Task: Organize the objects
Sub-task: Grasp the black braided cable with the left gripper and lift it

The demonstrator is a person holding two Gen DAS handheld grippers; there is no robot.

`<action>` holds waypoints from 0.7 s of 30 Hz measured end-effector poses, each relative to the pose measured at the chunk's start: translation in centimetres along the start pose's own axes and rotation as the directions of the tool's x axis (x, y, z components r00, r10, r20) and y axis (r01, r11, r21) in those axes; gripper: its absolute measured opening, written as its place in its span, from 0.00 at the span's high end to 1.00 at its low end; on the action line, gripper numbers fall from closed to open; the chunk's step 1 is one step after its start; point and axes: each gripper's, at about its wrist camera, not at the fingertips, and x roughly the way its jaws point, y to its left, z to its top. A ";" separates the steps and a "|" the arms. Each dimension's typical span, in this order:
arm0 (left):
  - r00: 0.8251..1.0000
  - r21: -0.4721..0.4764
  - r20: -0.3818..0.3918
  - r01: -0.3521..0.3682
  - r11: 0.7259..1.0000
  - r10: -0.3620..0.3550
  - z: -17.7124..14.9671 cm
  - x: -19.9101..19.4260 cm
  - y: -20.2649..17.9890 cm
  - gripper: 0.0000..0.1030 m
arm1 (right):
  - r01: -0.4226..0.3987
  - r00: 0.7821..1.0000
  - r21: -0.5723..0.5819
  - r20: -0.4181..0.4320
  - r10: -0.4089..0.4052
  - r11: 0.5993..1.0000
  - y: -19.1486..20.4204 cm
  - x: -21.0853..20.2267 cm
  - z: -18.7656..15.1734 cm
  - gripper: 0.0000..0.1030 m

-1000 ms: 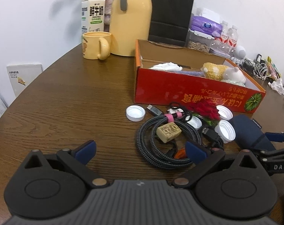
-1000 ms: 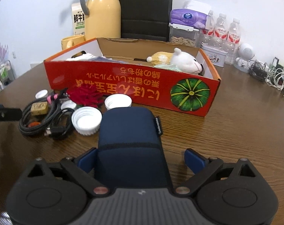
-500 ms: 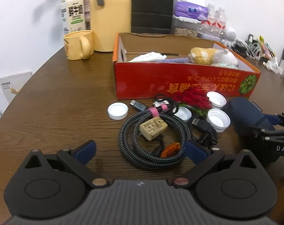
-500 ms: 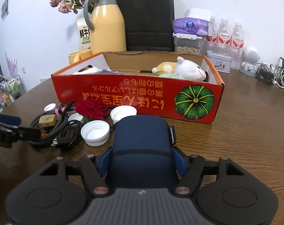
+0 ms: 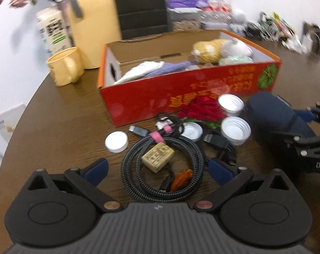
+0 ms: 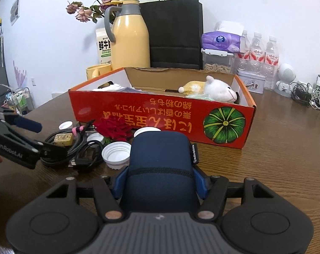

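Observation:
My right gripper (image 6: 161,182) is shut on a navy blue pouch (image 6: 161,158), also seen in the left wrist view (image 5: 274,116), and holds it above the table in front of the red cardboard box (image 6: 160,114). The box holds a plush toy (image 6: 215,89) and cloth items. My left gripper (image 5: 157,167) is open, its fingers either side of a coiled braided cable (image 5: 162,165) with a tan block (image 5: 157,157) on it. A red flower (image 5: 204,108) and several white caps (image 5: 235,129) lie beside the cable.
A yellow thermos (image 6: 130,40), milk carton (image 6: 104,48), yellow mug (image 5: 64,67), black paper bag (image 6: 174,31), tissue pack (image 6: 221,41) and water bottles (image 6: 259,53) stand behind the box. Tangled chargers (image 6: 308,97) lie at the far right.
My right gripper closed on the navy pouch and lifted it. My left gripper rose and moved right over the cable, staying open.

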 end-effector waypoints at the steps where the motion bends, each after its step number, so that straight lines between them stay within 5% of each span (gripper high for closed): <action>1: 1.000 0.018 -0.010 0.003 1.000 -0.003 0.1 0.2 -0.2 0.00 | -0.002 1.000 0.000 0.001 0.002 1.000 0.0 0.0 0.0 0.40; 8: 0.991 0.029 -0.131 0.015 0.999 -0.011 0.8 2.2 -0.1 0.00 | -0.010 1.000 0.005 0.010 0.010 1.000 -0.1 -0.2 -0.1 0.40; 21: 0.992 -0.119 -0.117 0.034 0.992 -0.048 1.0 3.5 1.3 0.00 | -0.016 1.000 0.016 0.011 0.016 1.000 -0.2 -0.2 -0.1 0.40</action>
